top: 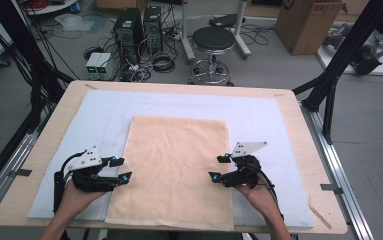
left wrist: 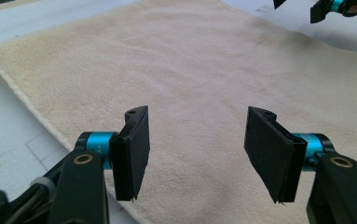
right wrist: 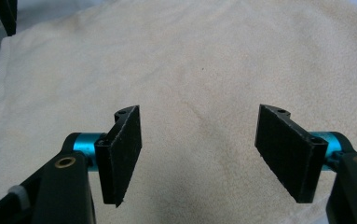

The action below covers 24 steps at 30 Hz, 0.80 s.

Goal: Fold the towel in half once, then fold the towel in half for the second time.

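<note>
A cream towel (top: 176, 167) lies flat on a pale blue mat (top: 259, 112) in the middle of the wooden table. At the towel's left edge my left gripper (top: 120, 170) is held open and points inward, nothing between its jaws. The left gripper view has those jaws (left wrist: 197, 156) wide apart over the towel (left wrist: 190, 74) near its edge. Over the towel's right edge my right gripper (top: 219, 167) is open too, pointing left. In the right gripper view it (right wrist: 199, 156) hangs over the bare towel (right wrist: 204, 60).
The wooden table (top: 54, 120) ends close to the mat on all sides. Beyond its far edge stand a black stool (top: 213, 42), computer towers (top: 129, 30) with cables and a cardboard box (top: 306, 22). Black frame posts (top: 339, 65) rise at the right.
</note>
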Available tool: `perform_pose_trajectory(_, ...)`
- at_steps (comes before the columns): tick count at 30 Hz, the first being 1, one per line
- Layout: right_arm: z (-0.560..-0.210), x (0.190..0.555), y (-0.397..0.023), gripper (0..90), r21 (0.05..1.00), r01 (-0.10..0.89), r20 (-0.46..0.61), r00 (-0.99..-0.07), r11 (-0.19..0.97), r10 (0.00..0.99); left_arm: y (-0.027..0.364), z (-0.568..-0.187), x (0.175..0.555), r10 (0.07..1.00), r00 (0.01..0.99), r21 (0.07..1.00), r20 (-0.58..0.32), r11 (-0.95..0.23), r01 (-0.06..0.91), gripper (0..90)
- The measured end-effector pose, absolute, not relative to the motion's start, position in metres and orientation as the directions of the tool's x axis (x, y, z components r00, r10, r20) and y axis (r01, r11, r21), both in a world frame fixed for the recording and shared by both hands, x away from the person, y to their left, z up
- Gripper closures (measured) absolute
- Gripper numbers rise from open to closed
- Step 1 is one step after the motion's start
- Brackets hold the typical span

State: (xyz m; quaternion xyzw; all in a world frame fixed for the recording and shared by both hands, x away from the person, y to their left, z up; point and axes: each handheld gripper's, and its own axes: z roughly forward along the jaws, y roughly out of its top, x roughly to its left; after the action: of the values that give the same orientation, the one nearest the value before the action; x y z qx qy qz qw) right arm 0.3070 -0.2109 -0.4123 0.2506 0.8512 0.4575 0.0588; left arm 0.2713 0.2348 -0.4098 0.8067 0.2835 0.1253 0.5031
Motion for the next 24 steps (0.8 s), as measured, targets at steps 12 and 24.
perform_pose_trajectory(12, -0.406, 0.331, -0.219, 31.3, 0.808, 0.396, 0.133, -0.844, 0.436, 0.520, 0.231, -0.400, 0.301, 0.617, 0.784, 0.887, -0.064, -0.325, 0.327, 42.8)
perform_pose_trajectory(24, -0.392, 0.365, -0.228, 31.4, 0.802, 0.410, 0.122, -0.824, 0.434, 0.553, 0.233, -0.399, 0.333, 0.652, 0.746, 0.884, -0.133, -0.263, 0.387, 48.1)
